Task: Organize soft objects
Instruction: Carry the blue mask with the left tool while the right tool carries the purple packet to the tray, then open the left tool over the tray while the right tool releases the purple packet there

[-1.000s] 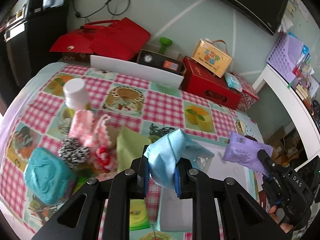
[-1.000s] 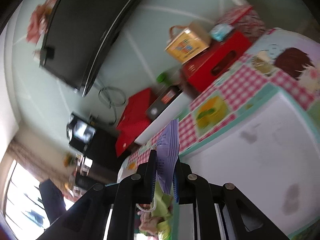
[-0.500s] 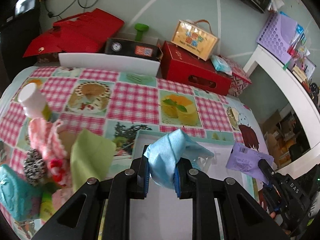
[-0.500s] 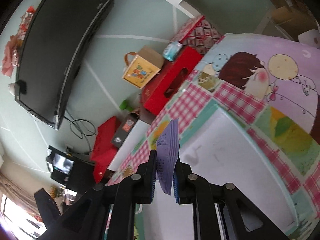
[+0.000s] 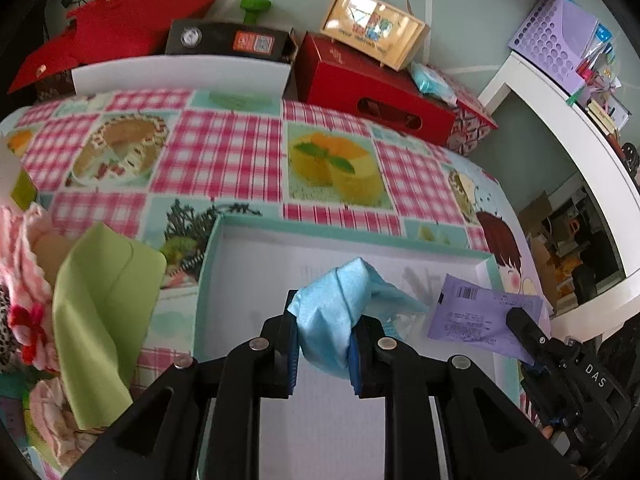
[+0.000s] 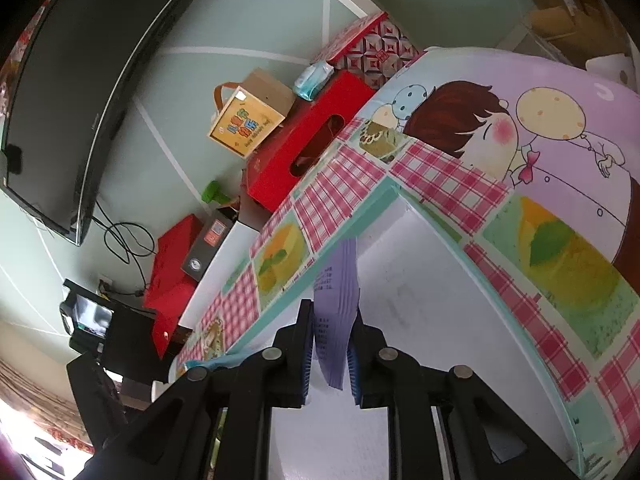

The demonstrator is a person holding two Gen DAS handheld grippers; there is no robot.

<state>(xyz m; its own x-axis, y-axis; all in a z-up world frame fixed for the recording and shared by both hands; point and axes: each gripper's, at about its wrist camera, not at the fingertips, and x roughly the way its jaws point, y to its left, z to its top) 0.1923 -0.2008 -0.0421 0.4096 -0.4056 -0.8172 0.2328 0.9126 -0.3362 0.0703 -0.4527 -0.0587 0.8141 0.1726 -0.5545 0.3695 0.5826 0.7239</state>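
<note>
Two soft things held above the white tray (image 5: 486, 264) — crumpled blue cloth (image 5: 334, 320) bunched upward, clamped in the left gripper (image 5: 324, 354); flat purple packet (image 6: 336, 316), long axis running away from the jaws, pinched edge-on in the right gripper (image 6: 330, 354). Beside the tray, green cloth (image 5: 100, 312) on checked tablecloth (image 5: 224, 152).

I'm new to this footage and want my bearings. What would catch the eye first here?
First, the two grippers over the white tray: the left gripper is shut on a blue cloth, and the right gripper pinches a purple packet. Next, the loud checked tablecloth with cake pictures under the tray. A green cloth and pink knitted things lie left of the tray.
</note>
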